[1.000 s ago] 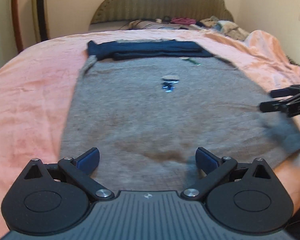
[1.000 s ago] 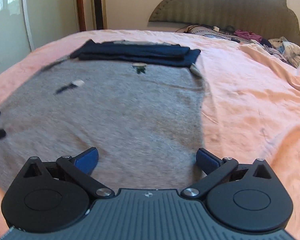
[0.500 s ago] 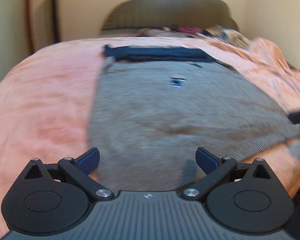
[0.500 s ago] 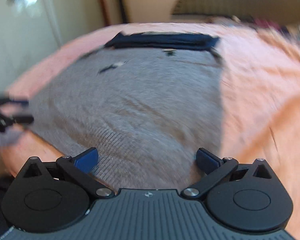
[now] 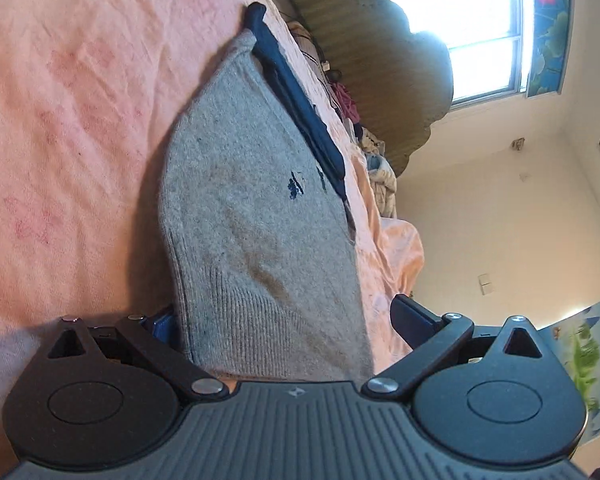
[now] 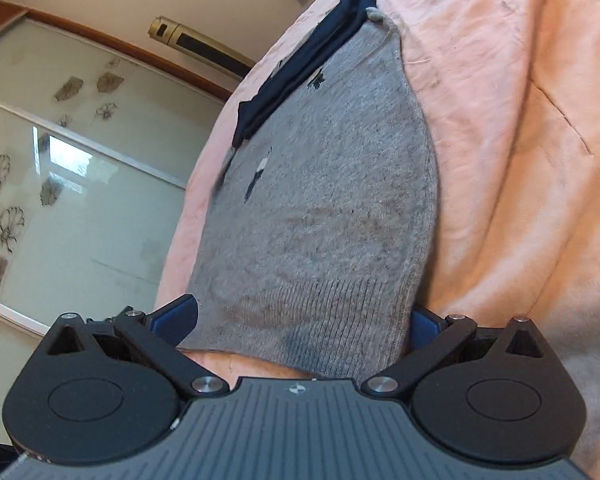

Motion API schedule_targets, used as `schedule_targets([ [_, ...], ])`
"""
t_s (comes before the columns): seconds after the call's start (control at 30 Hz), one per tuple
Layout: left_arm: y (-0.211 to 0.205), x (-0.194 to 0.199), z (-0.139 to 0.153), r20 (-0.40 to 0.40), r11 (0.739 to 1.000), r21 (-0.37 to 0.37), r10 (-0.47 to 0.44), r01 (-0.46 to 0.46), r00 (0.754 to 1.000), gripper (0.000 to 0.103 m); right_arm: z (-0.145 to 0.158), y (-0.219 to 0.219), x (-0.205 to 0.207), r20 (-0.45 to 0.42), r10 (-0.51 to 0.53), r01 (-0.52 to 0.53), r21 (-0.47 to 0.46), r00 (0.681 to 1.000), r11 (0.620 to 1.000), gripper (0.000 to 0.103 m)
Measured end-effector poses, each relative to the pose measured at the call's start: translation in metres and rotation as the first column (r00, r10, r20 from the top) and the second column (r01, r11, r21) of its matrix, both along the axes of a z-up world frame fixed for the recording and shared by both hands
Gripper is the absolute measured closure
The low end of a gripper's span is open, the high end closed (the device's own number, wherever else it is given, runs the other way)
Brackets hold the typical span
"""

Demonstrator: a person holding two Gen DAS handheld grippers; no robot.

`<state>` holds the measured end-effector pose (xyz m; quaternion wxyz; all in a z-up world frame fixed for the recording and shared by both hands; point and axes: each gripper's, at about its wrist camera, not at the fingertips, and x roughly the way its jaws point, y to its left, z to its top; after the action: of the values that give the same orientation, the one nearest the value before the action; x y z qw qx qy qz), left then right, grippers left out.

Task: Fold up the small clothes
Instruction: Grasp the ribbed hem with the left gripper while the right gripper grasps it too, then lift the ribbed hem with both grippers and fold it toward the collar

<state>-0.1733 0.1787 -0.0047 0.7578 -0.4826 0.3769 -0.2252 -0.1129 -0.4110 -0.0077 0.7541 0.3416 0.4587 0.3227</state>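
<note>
A grey knit sweater [image 5: 256,208] lies flat on the pink bedspread [image 5: 68,128], with a folded navy garment [image 5: 296,96] across its far end. My left gripper [image 5: 286,320] is rolled onto its side and open around the ribbed hem. Its left finger [image 5: 162,322] is partly hidden behind the cloth. In the right wrist view the same sweater [image 6: 328,200] and navy garment [image 6: 300,76] show. My right gripper [image 6: 300,320] is also rolled and open around the hem, and the cloth partly covers its right finger [image 6: 424,326].
A padded headboard [image 5: 380,64] with loose clothes [image 5: 376,168] piled before it stands at the far end of the bed. A window [image 5: 472,32] is behind it. Frosted sliding doors [image 6: 60,168] run along one side. Rumpled bedspread [image 6: 520,160] flanks the sweater.
Both grippers have dropped to the sweater's near hem and rolled sideways, so the hem now sits between their open fingers. The sweater itself lies as before.
</note>
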Motion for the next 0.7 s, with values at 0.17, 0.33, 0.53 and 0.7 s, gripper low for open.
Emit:
schedule_targets([
  [0.17, -0.002, 0.004, -0.002, -0.032, 0.999, 0.035, -0.019, 0.02, 0.999, 0.023, -0.004, -0.006, 0.008, -0.006, -0.047, 0.047, 0.038, 0.999, 0.998, 0.011],
  [0.33, -0.002, 0.008, -0.015, -0.142, 0.981, 0.19, -0.01, 0.037, 0.99, 0.097, -0.013, 0.001, 0.007, -0.024, -0.03, 0.027, -0.121, 0.999, 0.992, 0.088],
  [0.53, -0.018, 0.014, 0.015, -0.067, 0.947, 0.314, -0.052, 0.07, 0.996, 0.098, -0.012, -0.009, 0.0, 0.013, -0.02, 0.021, -0.067, 1.0, 0.998, 0.089],
  [0.7, -0.009, 0.054, 0.057, 0.071, 0.961, 0.276, -0.032, 0.011, 0.997, 0.098, 0.015, -0.014, 0.029, 0.087, -0.034, 0.029, 0.053, 0.996, 0.998, 0.089],
])
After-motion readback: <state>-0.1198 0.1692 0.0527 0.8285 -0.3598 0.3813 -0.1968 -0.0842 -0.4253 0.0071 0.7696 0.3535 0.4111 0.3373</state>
